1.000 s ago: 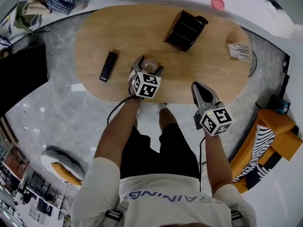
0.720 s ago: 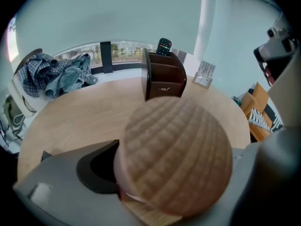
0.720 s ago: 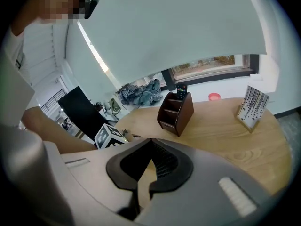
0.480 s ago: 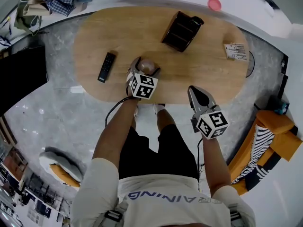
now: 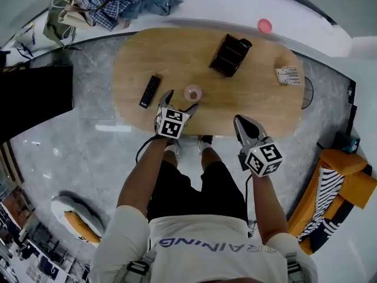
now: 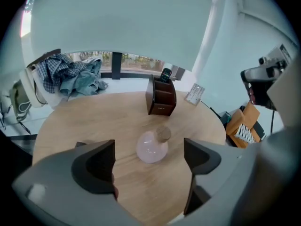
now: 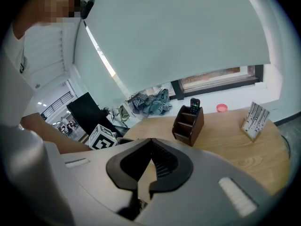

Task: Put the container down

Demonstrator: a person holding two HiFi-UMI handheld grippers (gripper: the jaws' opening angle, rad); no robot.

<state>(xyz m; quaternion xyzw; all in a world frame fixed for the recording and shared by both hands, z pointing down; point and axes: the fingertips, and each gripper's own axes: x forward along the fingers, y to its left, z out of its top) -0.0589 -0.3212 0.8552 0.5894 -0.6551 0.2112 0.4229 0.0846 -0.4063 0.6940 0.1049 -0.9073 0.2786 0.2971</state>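
Observation:
The container (image 5: 193, 92) is a small round pink flask with a cork stopper, standing on the oval wooden table (image 5: 253, 102). In the left gripper view the container (image 6: 153, 146) sits just ahead of the two dark fingers, touching neither. My left gripper (image 5: 180, 101) hangs at the table's near edge, its jaws opening wide with nothing between them; the left gripper (image 6: 148, 160) frames bare wood. My right gripper (image 5: 244, 121) hovers over the near edge to the right, and the right gripper (image 7: 150, 147) is shut on nothing.
A dark brown organiser (image 5: 228, 55) with a handset in it stands behind the container. A black remote (image 5: 150, 91) lies to the left, and a white card stand (image 5: 288, 75) at the right end. Clothes (image 5: 118, 2) are heaped on the far ledge. An orange chair (image 5: 347, 175) is at the right.
The left gripper's jaws, which were around the container, have spread and drawn back toward the table's near edge, leaving the container standing free. The right gripper has barely moved.

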